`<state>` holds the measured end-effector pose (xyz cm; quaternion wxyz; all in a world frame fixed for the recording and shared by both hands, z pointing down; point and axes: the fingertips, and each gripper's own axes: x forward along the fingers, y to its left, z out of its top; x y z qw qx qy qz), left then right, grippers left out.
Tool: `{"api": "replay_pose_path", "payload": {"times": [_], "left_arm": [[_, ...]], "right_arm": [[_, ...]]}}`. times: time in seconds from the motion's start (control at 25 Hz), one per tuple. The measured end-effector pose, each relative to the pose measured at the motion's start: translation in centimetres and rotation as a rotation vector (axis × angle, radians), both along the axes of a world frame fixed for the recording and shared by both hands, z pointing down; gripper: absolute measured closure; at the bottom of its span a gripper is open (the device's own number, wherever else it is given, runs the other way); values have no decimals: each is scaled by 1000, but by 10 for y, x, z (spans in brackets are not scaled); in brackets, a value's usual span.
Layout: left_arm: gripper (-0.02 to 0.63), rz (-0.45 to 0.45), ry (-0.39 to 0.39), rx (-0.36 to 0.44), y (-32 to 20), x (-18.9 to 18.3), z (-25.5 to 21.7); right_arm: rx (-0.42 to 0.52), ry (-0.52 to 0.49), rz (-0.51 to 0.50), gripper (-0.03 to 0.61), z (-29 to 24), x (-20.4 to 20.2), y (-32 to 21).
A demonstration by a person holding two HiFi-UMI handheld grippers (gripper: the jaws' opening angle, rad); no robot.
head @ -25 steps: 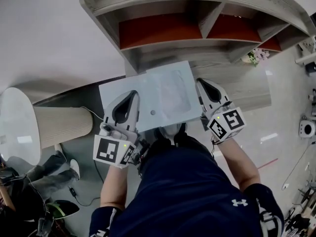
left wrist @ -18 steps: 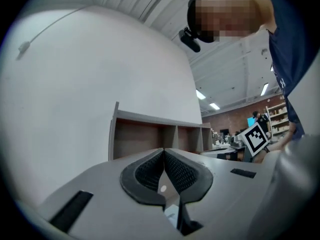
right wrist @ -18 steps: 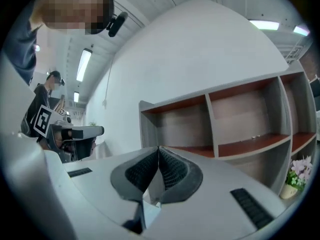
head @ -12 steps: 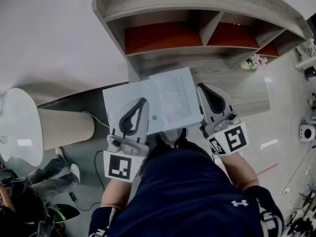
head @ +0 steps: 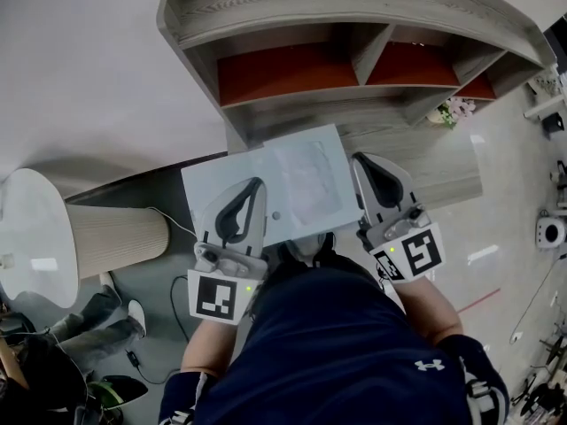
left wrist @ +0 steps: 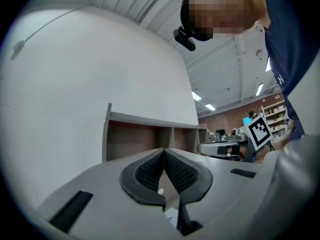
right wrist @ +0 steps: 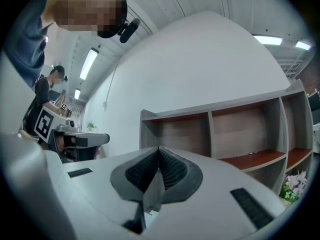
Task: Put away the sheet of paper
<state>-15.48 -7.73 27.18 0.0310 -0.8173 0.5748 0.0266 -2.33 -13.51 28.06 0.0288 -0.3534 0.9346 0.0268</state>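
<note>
The person stands facing a grey shelf unit [head: 292, 3] and holds the sheet of paper [head: 283, 171] flat in the air, just in front of its open compartments. The left tool [head: 255, 184] reaches in over the sheet's near edge and is pinched tight on it. The right tool [head: 359, 160] is clamped on its right edge.

Left gripper [head: 255, 186]: jaws pressed together on the sheet of paper [head: 301, 175], pointing forward.
Right gripper [head: 361, 161]: jaws closed on the sheet's right edge, tips angled slightly inward.
Forearms [head: 205, 343]: bare, held close to the torso.
Hands: mostly hidden, apparently behind the marker cubes.
</note>
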Motion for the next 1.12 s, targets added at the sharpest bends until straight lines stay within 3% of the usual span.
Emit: {"api": "replay_pose_path", "payload": {"times": [1.12], "left_arm": [[597,-4,23,-53,-11,-4,17]], "right_arm": [[-51,-9,18,565,16,5,-12]]}}
